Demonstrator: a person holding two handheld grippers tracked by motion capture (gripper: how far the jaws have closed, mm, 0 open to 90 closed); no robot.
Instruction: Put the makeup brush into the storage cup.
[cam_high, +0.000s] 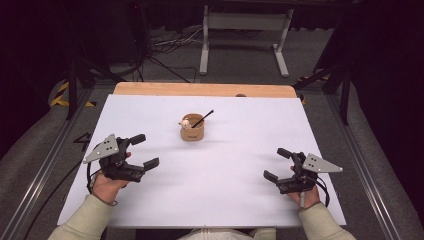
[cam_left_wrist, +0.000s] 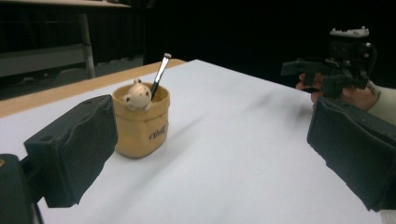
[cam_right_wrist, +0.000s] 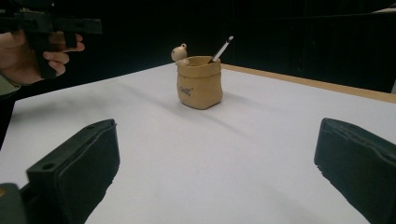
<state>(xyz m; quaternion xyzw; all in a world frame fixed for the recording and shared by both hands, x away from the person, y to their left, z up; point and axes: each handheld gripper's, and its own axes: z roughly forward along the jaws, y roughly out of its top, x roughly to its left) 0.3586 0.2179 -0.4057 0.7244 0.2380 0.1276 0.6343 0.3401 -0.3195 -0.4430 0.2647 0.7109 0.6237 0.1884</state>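
the tan pot sits just above the centre of the high view, upright on the white table, with a little bear figure perched at its rim and a black-handled brush leaning out toward the upper right. nothing touches it.

left gripper hovers at the lower left of the frame, jaws spread wide, nothing between them. right gripper sits at the lower right, jaws also spread and empty. both are well apart from the pot, and both point inward toward it.

in the left gripper view the pot shows at centre left, just beyond the near pad, bear facing the camera, brush sticking up behind it. in the right gripper view the pot stands in the upper middle, with the brush tilting right.

my read: the reach is only beginning, and the brush looks the likely target. it's thin and slanted, so the jaws should come in high, line up across the handle rather than along it, and close above the rim, clear of the bear. the pot looks light, so a sideways knock could tip it; the other gripper steadying its wall would help.

room is generous: bare white surface all round the pot, the wooden far edge near behind it, side edges far off.
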